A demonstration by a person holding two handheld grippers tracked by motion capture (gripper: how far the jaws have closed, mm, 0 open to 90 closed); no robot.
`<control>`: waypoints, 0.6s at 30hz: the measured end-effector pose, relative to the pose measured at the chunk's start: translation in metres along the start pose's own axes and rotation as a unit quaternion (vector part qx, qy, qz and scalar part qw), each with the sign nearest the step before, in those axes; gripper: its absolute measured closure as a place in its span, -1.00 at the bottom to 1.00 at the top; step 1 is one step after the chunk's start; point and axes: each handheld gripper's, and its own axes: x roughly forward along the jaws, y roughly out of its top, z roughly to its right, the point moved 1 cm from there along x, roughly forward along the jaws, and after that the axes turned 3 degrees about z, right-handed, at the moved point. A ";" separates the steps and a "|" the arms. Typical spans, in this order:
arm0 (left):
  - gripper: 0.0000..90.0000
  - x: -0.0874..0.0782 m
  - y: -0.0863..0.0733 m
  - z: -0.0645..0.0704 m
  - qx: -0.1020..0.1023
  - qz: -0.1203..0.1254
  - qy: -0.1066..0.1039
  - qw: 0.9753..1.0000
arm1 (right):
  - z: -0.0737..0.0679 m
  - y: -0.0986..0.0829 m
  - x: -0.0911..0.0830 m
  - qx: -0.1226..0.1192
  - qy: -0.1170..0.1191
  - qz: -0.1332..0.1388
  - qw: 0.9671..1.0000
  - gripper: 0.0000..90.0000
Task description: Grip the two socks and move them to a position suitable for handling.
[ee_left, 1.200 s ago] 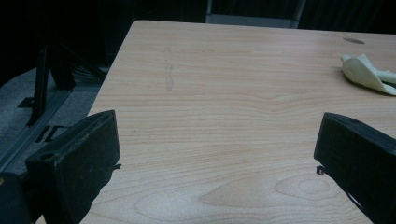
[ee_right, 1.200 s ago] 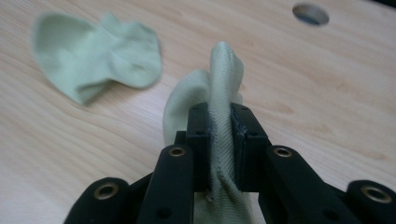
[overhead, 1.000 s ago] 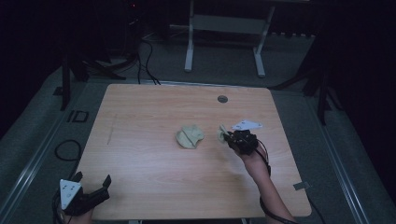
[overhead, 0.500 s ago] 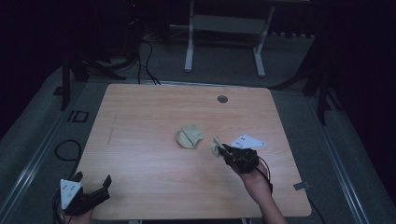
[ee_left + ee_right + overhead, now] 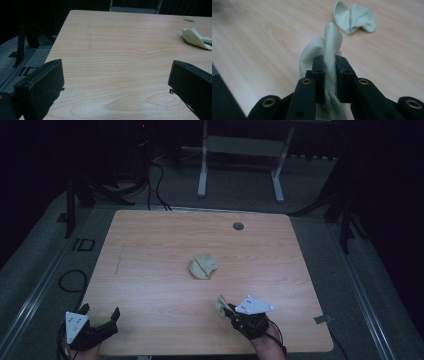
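Observation:
A crumpled pale green cloth (image 5: 203, 266) lies at the middle of the wooden table (image 5: 150, 245). My right gripper (image 5: 223, 306) is near the table's front edge, right of centre, shut on a second pale green cloth (image 5: 220, 309). In the right gripper view the jaws pinch that held cloth (image 5: 331, 42) in an upright fold at the gripper (image 5: 330, 65), with the lying cloth (image 5: 354, 17) beyond. My left gripper (image 5: 100, 317) rests at the front left corner, open wide with nothing between its jaws. The left gripper view (image 5: 115, 82) shows bare wood and the lying cloth (image 5: 196, 38) far right.
A round dark grommet (image 5: 238, 226) sits in the table's far side. Beyond the table stand metal frame legs (image 5: 202, 165), with cables (image 5: 155, 175) on the dark floor. A small grey tab (image 5: 321, 319) lies near the table's right front edge.
My right gripper has carried its cloth from beside the middle cloth back toward the table's front edge. The left gripper and the lying cloth have not moved.

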 end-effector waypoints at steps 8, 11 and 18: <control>-0.99 0.001 0.000 0.002 -0.002 0.003 -0.005 1.000 | -0.004 -0.018 0.020 0.010 -0.002 -0.020 1.000 0.75; -0.99 -0.001 0.001 0.001 -0.007 0.008 -0.009 1.000 | -0.006 -0.021 0.029 0.008 -0.006 -0.025 1.000 0.75; -0.99 -0.005 0.003 0.006 -0.022 0.030 -0.049 0.998 | -0.008 -0.026 0.052 0.025 -0.006 -0.033 0.999 0.74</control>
